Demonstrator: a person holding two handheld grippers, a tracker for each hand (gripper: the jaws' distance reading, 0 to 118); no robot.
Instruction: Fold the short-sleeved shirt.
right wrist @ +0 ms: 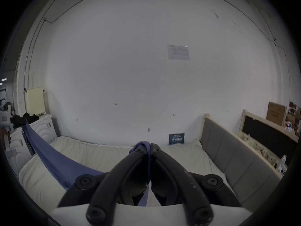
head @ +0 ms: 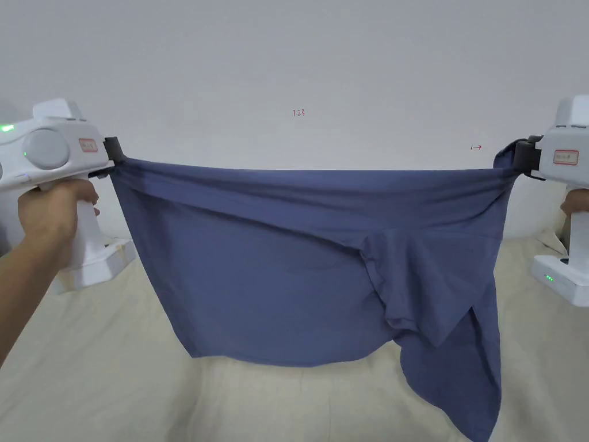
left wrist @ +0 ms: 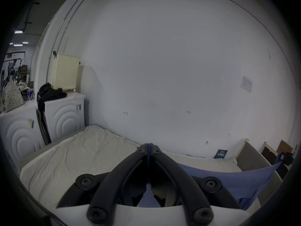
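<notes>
At the left edge of the head view the person's left hand [head: 54, 213] wraps around the white handle of the left gripper [head: 113, 154], forearm rising from the lower left corner. The gripper is held level, its black jaws pointing toward the middle of the frame. At the right edge, the right gripper [head: 522, 156] is held at about the same height, pointing inward, with only a sliver of the right hand [head: 575, 202] showing on its handle.

Both pairs of jaws are pressed together on cloth. In the left gripper view a thin blue edge is pinched between the closed tips of the left gripper [left wrist: 149, 148]; in the right gripper view a small bunch of blue fabric sticks out past the closed tips of the right gripper [right wrist: 148, 146].

The shirt [head: 310, 270] is blue and hangs in the centre of the head view, its top edge pulled nearly straight between the two grippers. Below that edge it falls in loose folds, with a doubled flap right of centre and a longer pointed tail reaching the bottom right of the frame. It hangs over a bed [head: 103, 368] covered with a cream sheet, in front of a plain white wall [head: 299, 69].
</notes>
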